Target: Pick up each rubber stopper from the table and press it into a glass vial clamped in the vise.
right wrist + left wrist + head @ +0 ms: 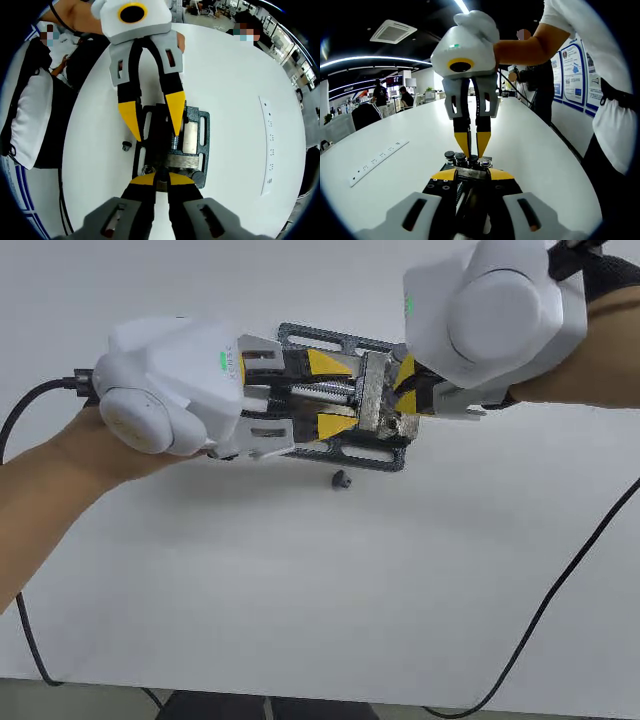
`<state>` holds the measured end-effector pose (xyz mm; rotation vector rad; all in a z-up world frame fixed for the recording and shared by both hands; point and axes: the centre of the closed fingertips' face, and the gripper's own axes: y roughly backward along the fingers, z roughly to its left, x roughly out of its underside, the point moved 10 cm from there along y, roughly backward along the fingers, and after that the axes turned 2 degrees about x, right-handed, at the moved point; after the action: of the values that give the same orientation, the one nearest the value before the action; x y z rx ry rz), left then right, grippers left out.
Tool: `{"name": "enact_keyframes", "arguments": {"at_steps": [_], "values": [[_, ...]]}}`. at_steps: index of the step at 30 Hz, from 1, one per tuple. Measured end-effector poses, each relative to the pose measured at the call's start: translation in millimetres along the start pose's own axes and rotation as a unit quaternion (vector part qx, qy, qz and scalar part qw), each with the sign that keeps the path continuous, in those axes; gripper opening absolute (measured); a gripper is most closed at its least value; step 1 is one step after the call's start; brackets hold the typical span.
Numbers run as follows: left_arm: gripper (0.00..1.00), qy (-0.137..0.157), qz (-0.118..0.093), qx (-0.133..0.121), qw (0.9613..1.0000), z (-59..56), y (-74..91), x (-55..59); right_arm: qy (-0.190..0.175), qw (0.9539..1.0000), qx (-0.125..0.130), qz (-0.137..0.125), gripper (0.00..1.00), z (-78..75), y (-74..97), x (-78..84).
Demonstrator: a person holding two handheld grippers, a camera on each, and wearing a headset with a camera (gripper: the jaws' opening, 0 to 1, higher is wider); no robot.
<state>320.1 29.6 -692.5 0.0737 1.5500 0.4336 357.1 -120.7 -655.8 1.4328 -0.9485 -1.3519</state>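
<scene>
- A wide white desk (300, 620) with a smooth, plain top carries everything.
- A dark metal vise (360, 452) with a slotted base plate sits flat on the desk, near its middle.
- A small dark rubber stopper (341, 480) lies loose on the desk just beside the vise.
- Thin black cables (560, 590) trail across the desk.
- A long white power strip (270, 150) sits well apart from the vise.

No legible text; lettering too small on the wall posters (573, 62).
</scene>
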Motion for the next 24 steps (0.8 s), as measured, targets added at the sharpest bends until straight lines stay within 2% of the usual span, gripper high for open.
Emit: {"name": "enact_keyframes", "arguments": {"at_steps": [7, 15, 20, 24], "values": [[0.2, 0.0, 0.002, 0.0, 1.0, -0.3, 2.0, 0.4, -0.018, 0.9993, 0.014, -0.028, 0.1, 5.3, -0.1, 5.4], [0.2, 0.002, 0.005, 0.0, 1.0, -0.8, 2.9, 1.3, -0.05, 0.9961, 0.037, -0.062, 0.11, 11.4, 1.8, 15.7], [0.2, 0.003, 0.007, 0.001, 1.0, -2.1, 2.4, 1.8, -0.064, 0.9919, 0.057, -0.094, 0.11, 16.9, 5.3, 17.3], [0.2, 0.005, 0.009, 0.003, 0.9999, -4.5, 1.9, 2.8, -0.079, 0.9868, 0.072, -0.121, 0.11, 22.1, 7.3, 17.9]]}}
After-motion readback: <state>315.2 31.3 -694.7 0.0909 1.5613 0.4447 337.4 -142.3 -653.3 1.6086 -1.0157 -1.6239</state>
